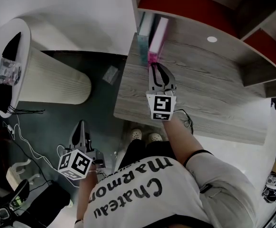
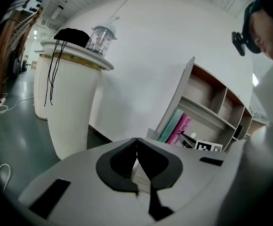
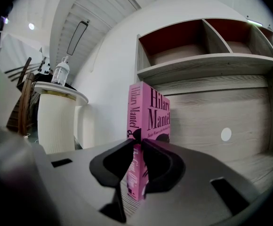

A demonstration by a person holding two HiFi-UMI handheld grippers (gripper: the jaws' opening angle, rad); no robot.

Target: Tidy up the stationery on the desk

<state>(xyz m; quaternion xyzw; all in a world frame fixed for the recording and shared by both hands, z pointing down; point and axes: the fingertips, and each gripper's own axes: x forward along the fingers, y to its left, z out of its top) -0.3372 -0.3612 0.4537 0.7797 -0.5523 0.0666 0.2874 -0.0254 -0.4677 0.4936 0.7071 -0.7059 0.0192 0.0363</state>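
The right gripper (image 1: 153, 64) reaches over the wooden worktop (image 1: 209, 94), its jaws closed on the near edge of a pink book (image 1: 158, 34) that stands upright. A teal book (image 1: 144, 32) stands touching the pink one, just left of those jaws. Beyond and to the right of them a small white disc (image 1: 212, 39) sits in the worktop. The left gripper (image 1: 82, 124) hangs off the worktop over the dark floor (image 1: 81, 110), with a white ribbed column (image 1: 52, 77) ahead of its jaws.

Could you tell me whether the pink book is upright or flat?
Upright: the pink book stands on end on the desk, spine vertical.
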